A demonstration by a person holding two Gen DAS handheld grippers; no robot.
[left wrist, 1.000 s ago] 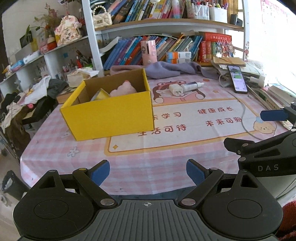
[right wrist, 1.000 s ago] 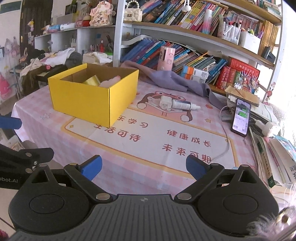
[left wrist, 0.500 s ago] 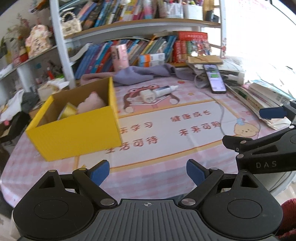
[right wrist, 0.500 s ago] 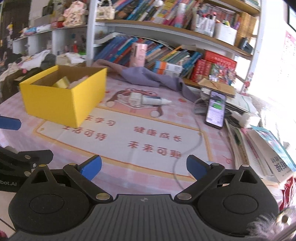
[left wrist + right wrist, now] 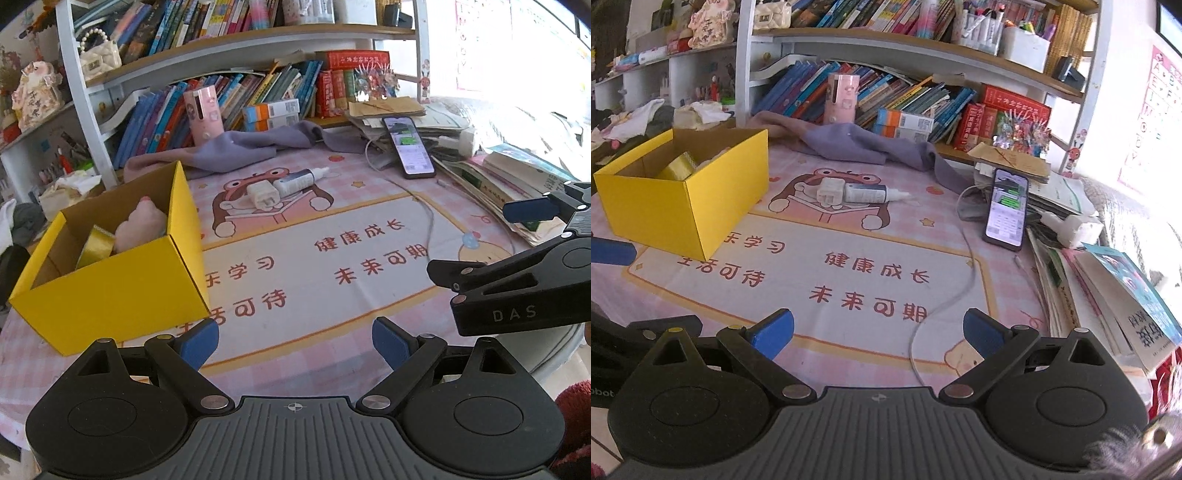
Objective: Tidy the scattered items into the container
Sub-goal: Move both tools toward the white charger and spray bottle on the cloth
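Yellow cardboard, open at the top, marks the container: the yellow box (image 5: 110, 291) sits on the left part of the pink checked tablecloth (image 5: 317, 343) and already holds a roll of gold tape (image 5: 96, 246) and a soft pink toy (image 5: 139, 225). Two scattered items remain out on the cloth, well apart from the box, on the printed cartoon: a white charger plug (image 5: 830, 193) and a small white squeeze tube (image 5: 868, 193), lying flat and touching each other side by side.

Both tools are empty. The left gripper (image 5: 295, 341) has its blue pads spread wide with only cloth between them, and the right gripper (image 5: 880, 332) stands equally wide apart; both hover near the table's front edge, far from the two items.

The plug looks light, rigid and boxy, so it should take a firm pinch across its flat sides, though smooth plastic may slip. The tube is likely light too, rounded and somewhat squashy; it could roll away, so gripping across the middle of its body, not the tapered nozzle, seems safest. Since they touch, lifting one may nudge the other. A phone (image 5: 1006, 208) and a white cable (image 5: 955, 291) lie to the right.
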